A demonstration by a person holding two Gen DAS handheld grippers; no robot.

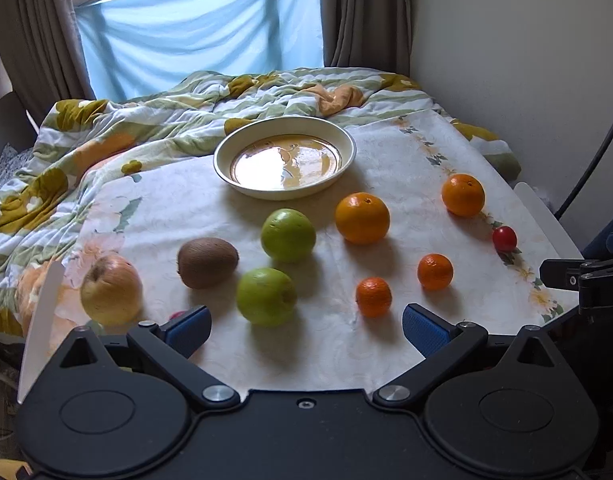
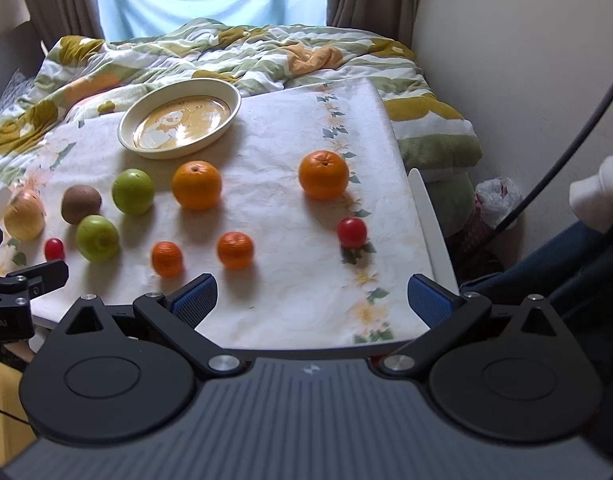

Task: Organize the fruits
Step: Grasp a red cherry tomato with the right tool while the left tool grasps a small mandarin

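nothing sorted yet. left to right on the cloth: yellow apple (image 1: 111, 290), kiwi (image 1: 207, 262), green apples (image 1: 266, 296), oranges (image 1: 362, 218), tomato (image 1: 504, 238). the plate (image 1: 226, 148) behind holds nothing; my left gripper (image 1: 306, 328) and right gripper (image 2: 312, 300) gape wide.

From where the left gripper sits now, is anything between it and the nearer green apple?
Nothing visible. The left gripper is open, and the nearer green apple sits just ahead of its fingers on bare cloth, with the kiwi off to the left.
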